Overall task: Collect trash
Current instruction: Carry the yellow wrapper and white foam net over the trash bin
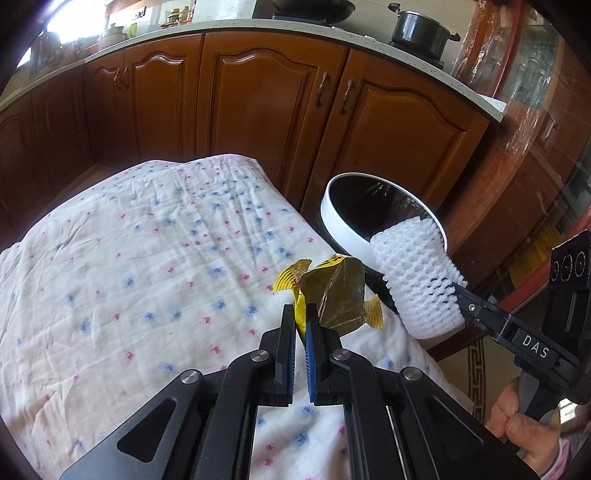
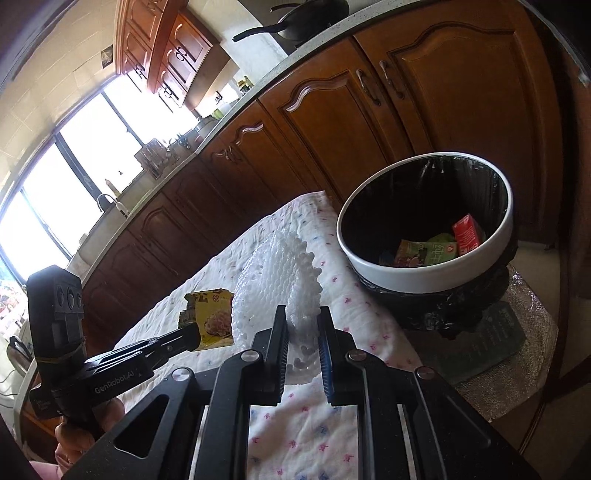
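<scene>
My left gripper (image 1: 300, 314) is shut on a crumpled yellow wrapper (image 1: 340, 291) and holds it above the cloth-covered table (image 1: 129, 258). It also shows in the right wrist view (image 2: 212, 317), with the left gripper (image 2: 192, 334) at the lower left. My right gripper (image 2: 303, 314) is shut on a white foam net sleeve (image 2: 280, 273), which also shows in the left wrist view (image 1: 417, 280). The right gripper (image 1: 461, 295) holds it near the rim of the trash bin (image 1: 340, 225). The bin (image 2: 424, 269) has a white rim and black liner, with several wrappers inside.
Brown kitchen cabinets (image 1: 258, 99) stand behind the table and bin. A counter with a black pot (image 1: 419, 31) runs above them. The bin rests on a shiny foil-like mat (image 2: 517, 354) to the right of the table. Windows (image 2: 74, 177) lie far left.
</scene>
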